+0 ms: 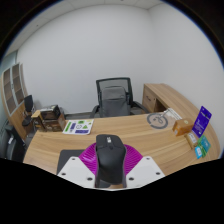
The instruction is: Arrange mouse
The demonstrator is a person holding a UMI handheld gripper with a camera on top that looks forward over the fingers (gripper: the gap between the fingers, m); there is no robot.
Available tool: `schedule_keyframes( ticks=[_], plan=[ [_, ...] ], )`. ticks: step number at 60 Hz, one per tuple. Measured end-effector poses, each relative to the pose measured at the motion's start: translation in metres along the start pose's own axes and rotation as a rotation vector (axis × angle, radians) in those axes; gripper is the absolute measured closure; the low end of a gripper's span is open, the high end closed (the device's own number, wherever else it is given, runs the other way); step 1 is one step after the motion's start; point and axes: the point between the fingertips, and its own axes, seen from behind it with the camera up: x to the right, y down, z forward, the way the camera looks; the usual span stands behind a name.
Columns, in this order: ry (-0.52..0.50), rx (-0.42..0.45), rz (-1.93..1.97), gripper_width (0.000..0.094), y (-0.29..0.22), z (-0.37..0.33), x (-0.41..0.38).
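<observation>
A black mouse (109,160) is seen nearest the camera, lying lengthwise between the two fingers (108,166), whose purple pads (91,158) are pressed against its left and right flanks, so that it is taken to be clenched and lifted clear of the desk (70,146). It is judged to be light, rigid and smooth-shelled, hence somewhat slippery; the flat sides at mid-length are the proper place to be held, with the buttons and wheel left untouched. No cable can be made out. Beyond the fingers the wooden desk is spread, bare at its near middle; papers (77,126) lie at the far left, a coiled cable (158,119) and a box (181,125) at the far right. An office chair (115,97) is set behind
</observation>
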Motion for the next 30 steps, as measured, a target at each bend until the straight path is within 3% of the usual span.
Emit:
schedule_keyframes(
  ticks=[14,24,30],
  plan=[
    [-0.091,-0.081,-0.087,0.0638,0.069,0.061,-0.121],
    [-0.09,-0.154,-0.113,0.0623,0.128,0.099,-0.147],
    [-0.073,-0.154,-0.144,0.0616,0.143,0.108,-0.143]
  ],
)
